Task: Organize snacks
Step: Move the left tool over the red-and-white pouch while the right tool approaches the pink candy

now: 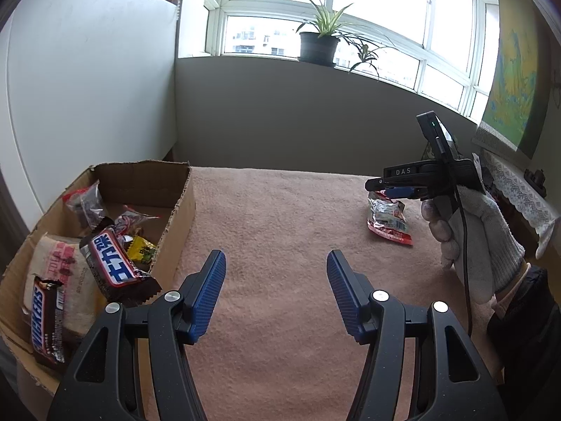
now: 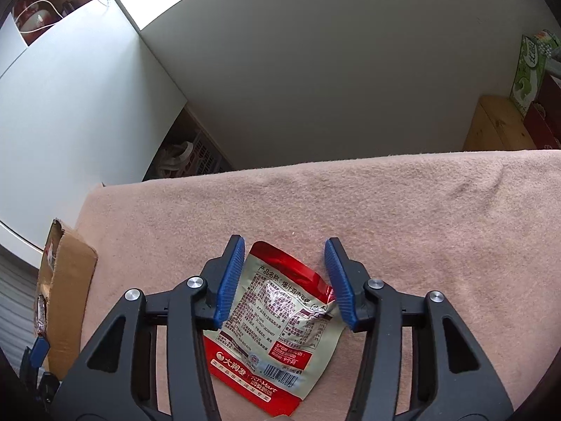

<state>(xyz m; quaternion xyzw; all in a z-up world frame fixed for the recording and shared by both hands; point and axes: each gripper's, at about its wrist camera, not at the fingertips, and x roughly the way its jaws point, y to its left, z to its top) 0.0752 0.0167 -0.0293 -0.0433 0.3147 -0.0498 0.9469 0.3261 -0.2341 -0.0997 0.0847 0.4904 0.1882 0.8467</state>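
Starting at the left, the cardboard box (image 1: 147,189) sits on the pink blanket (image 1: 280,210) with several snacks already inside, among them a Snickers bar (image 1: 47,319). Just right of the box, the left gripper (image 1: 275,293) hangs over bare blanket with its jaws spread and nothing between them.

Far to the right, well apart from the box, lies the one loose item: a red-and-silver snack pouch (image 2: 277,319), flat on the blanket, printed back facing up. The right gripper (image 2: 284,280), held in a gloved hand (image 1: 480,242), is directly above it and pointing steeply down. Its jaws straddle the pouch's upper half, one pad on each side; the right pad appears at or very near the crinkled edge, but a firm pinch is not yet evident.

The pouch's long axis runs roughly along the gripper's pointing direction, so the jaws close across its narrow width. The right hand is clearly the nearer one; judged next: close, lift, carry left to the box.
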